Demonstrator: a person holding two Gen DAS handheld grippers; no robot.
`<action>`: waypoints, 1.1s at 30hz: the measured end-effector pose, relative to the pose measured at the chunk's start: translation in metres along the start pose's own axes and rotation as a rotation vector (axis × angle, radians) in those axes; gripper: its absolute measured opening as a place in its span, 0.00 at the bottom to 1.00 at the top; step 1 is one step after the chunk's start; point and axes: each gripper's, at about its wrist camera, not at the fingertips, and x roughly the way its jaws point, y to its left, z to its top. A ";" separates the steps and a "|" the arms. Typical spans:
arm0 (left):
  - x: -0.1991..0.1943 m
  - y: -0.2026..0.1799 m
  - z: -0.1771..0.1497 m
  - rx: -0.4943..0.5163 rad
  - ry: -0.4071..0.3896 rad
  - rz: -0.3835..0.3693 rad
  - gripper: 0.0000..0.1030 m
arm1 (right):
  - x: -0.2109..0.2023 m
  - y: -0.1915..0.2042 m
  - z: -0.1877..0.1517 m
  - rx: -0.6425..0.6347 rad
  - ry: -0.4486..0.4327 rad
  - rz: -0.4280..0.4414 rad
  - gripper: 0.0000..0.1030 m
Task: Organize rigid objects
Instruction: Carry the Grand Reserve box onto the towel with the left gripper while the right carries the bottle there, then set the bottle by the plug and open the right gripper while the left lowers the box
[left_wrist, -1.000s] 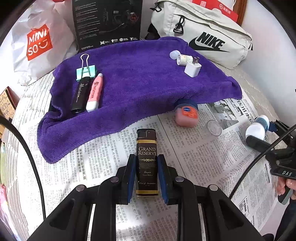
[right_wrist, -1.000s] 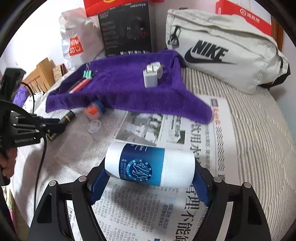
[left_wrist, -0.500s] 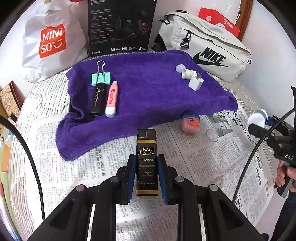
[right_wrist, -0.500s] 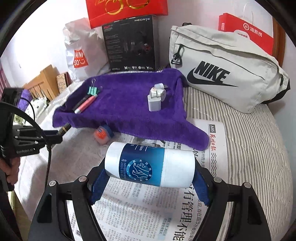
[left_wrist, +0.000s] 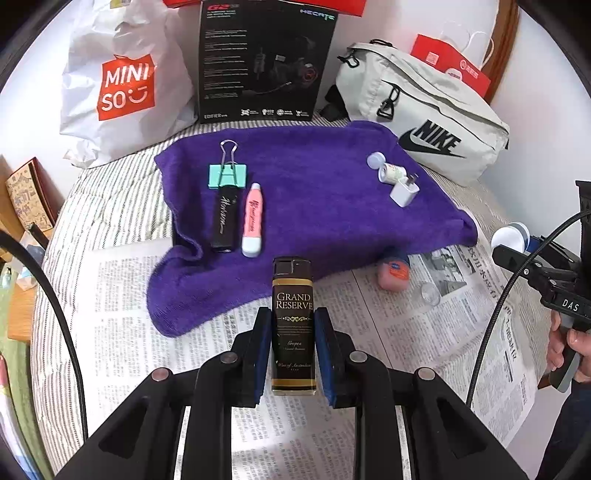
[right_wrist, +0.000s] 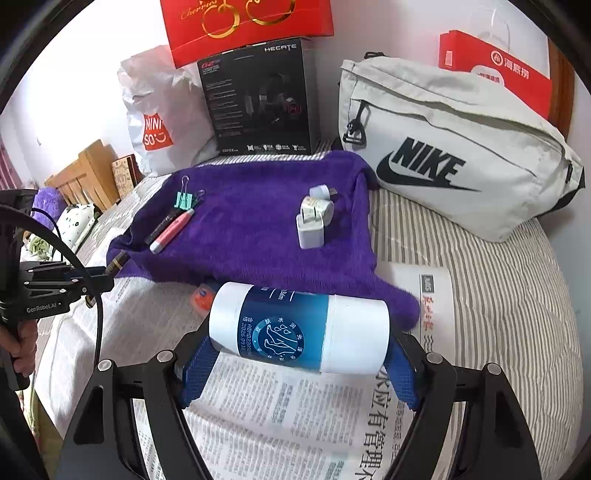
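Observation:
My left gripper (left_wrist: 293, 347) is shut on a black Grand Reserve lighter (left_wrist: 293, 321), held above the newspaper just short of the purple towel (left_wrist: 314, 192). My right gripper (right_wrist: 299, 365) is shut on a blue and white balm tube (right_wrist: 299, 326), held crosswise above the newspaper near the towel's front edge (right_wrist: 258, 236). On the towel lie a green binder clip (left_wrist: 227, 175), a black tube (left_wrist: 224, 219), a pink tube (left_wrist: 252, 221), a white charger plug (left_wrist: 404, 192) and a small white bottle (left_wrist: 391, 171).
A small orange Vaseline jar (left_wrist: 393, 273) and a clear cap (left_wrist: 430, 293) lie on the newspaper (left_wrist: 406, 332) by the towel's right corner. A Miniso bag (left_wrist: 122, 85), a black box (left_wrist: 262, 59) and a Nike bag (left_wrist: 424, 129) stand behind the towel.
Both grippers have risen and drawn back from the towel, each keeping its object. More of the wall and the bags behind now shows.

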 end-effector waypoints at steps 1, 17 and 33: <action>-0.001 0.001 0.002 -0.001 -0.002 0.001 0.22 | 0.000 0.000 0.003 -0.002 0.000 0.000 0.77; 0.017 0.008 0.039 0.001 -0.004 -0.011 0.22 | 0.039 -0.004 0.042 -0.024 0.039 -0.014 0.77; 0.045 0.030 0.063 -0.020 0.000 -0.040 0.22 | 0.114 0.005 0.061 -0.069 0.222 -0.006 0.77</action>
